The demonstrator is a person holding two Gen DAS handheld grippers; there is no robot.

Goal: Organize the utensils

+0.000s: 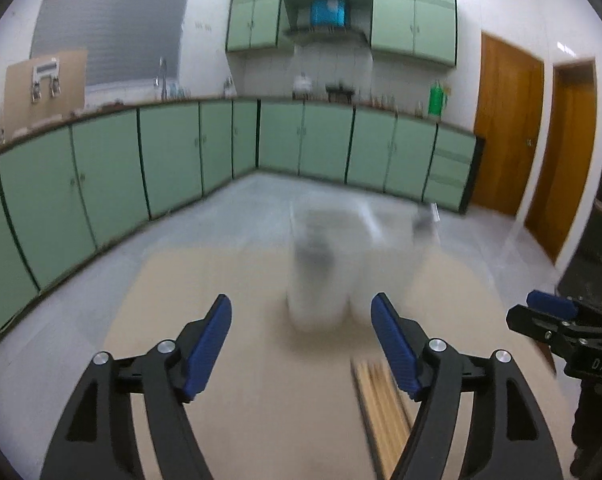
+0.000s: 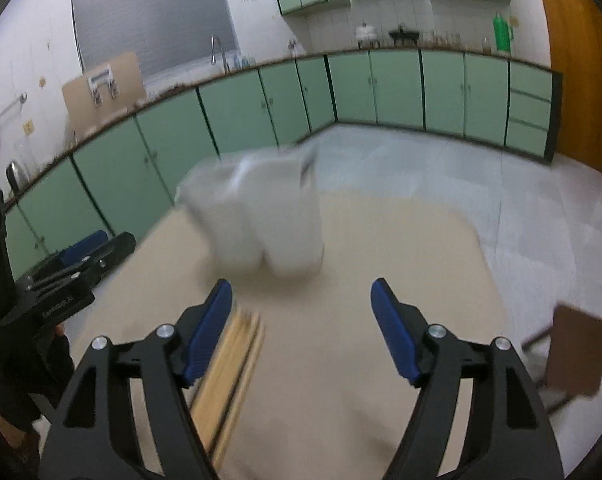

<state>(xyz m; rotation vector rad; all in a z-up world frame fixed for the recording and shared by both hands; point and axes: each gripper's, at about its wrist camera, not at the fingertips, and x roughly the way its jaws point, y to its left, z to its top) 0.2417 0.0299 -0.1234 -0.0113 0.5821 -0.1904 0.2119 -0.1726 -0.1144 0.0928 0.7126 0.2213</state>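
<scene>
While blurred, chopsticks beside open hand-held gripper

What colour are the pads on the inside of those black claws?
Dark blue, on both the left gripper and the right gripper; clearest in the right wrist view.

Kitchen around me. Green base cabinets under long counter, matching wall cabinets, range hood, faucet, tiled floor, wooden doors.
</scene>
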